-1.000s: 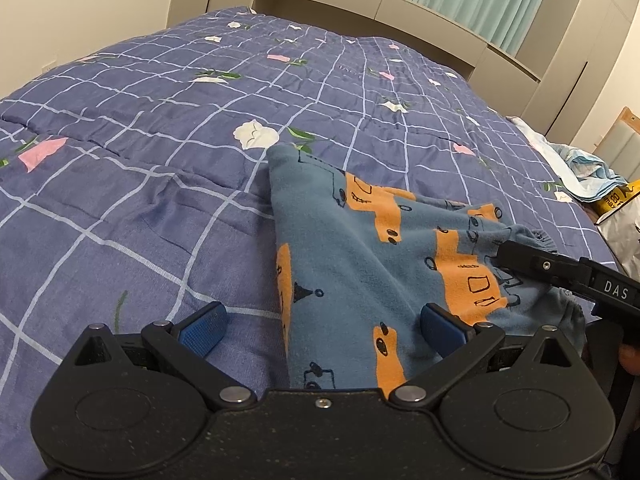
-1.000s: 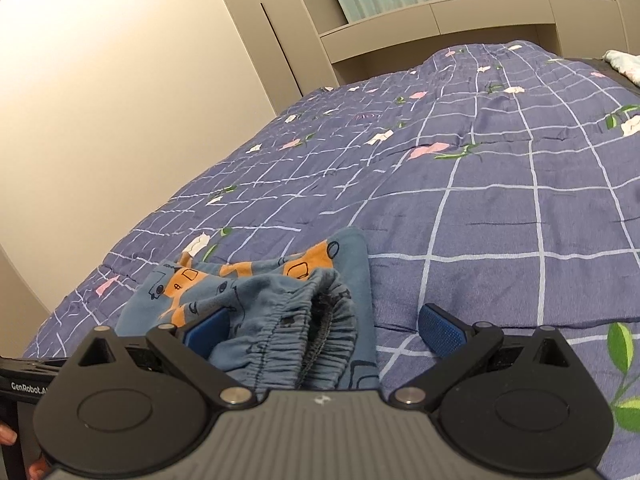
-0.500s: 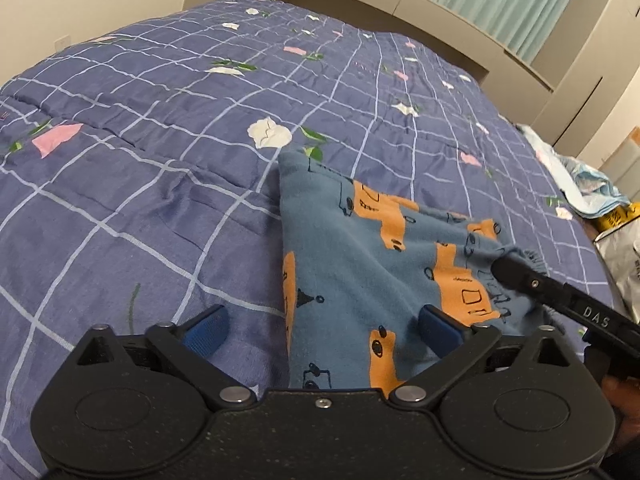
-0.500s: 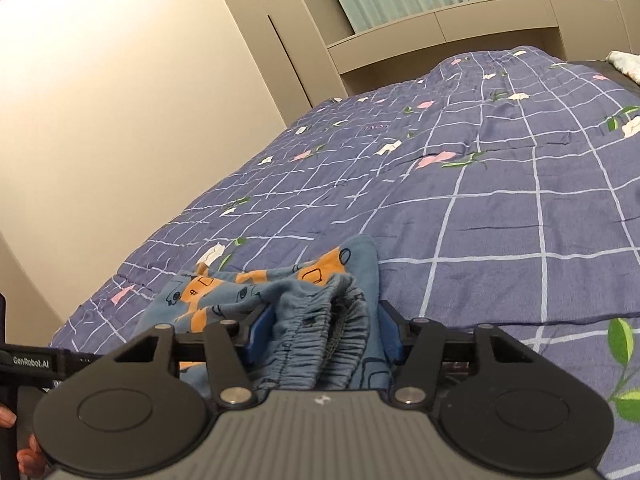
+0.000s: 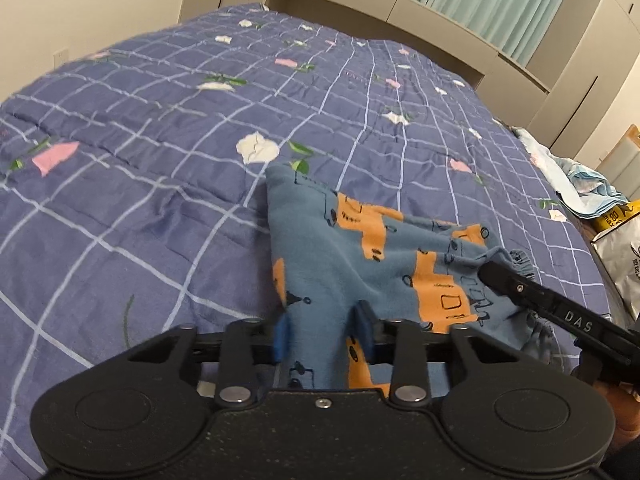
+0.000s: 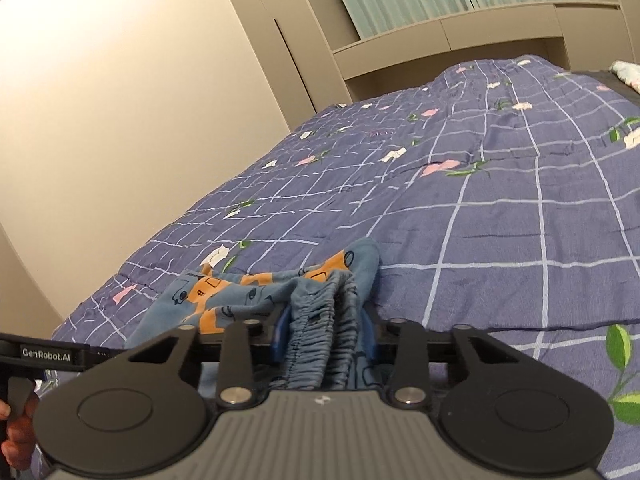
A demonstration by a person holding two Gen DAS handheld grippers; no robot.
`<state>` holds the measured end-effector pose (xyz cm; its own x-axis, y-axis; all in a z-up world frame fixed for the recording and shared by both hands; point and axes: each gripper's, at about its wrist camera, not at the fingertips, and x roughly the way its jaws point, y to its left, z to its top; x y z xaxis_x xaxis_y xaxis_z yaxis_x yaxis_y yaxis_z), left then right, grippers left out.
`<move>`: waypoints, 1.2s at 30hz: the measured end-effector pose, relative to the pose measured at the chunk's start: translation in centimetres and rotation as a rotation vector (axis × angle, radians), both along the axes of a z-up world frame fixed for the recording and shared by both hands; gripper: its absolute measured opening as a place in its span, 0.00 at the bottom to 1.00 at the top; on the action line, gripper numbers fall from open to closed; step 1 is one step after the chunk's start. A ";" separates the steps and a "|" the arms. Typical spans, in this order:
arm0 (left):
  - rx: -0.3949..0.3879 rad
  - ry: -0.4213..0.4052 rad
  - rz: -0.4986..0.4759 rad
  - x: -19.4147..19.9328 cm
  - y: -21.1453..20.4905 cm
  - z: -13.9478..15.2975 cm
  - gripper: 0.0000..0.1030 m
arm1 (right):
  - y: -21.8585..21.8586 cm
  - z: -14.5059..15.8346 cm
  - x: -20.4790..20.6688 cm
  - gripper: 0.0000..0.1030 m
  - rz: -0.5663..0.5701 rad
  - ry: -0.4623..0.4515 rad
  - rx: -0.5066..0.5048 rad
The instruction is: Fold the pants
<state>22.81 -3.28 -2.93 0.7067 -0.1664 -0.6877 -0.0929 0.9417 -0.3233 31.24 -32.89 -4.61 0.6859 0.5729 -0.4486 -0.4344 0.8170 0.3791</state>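
Small blue pants [image 5: 360,248] with orange car prints lie bunched on the purple checked quilt [image 5: 160,120]. My left gripper [image 5: 322,334] is closing, and its blue pads pinch a fold at the near edge of the pants. In the right wrist view the same pants [image 6: 248,288] show their gathered elastic waistband [image 6: 320,320]. My right gripper [image 6: 326,332] is closing too, with the waistband squeezed between its pads. One finger [image 5: 520,292] of the right gripper reaches into the left wrist view from the right, at the waistband end.
The quilt covers the whole bed up to a beige headboard shelf [image 5: 400,4]. A heap of light cloth [image 5: 580,176] and printed bags [image 5: 616,216] sit off the bed's right side. A plain wall [image 6: 140,120] runs along the left. A hand [image 6: 16,436] grips the left tool.
Both grippers went from wide open to closed down on the pants: the left on the near fold, the right on the waistband. Neither hand has shifted much.
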 end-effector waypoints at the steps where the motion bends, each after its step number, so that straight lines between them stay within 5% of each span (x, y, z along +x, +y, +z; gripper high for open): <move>1: 0.002 -0.008 -0.002 0.0 0.0 0.2 0.23 | 0.1 0.1 -0.1 0.31 0.001 -0.008 -0.004; 19: 0.071 -0.094 -0.034 -0.7 -1.5 2.8 0.17 | 0.9 2.4 -2.2 0.22 -0.044 -0.109 -0.067; 36: 0.087 -0.160 -0.180 4.3 -6.7 3.9 0.17 | -2.2 5.5 -3.7 0.23 -0.277 -0.160 -0.124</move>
<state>27.10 -9.94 0.93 0.7719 -0.2446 -0.5867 0.1248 0.9633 -0.2375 27.55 -35.04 0.92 0.8751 0.3033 -0.3771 -0.2359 0.9477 0.2147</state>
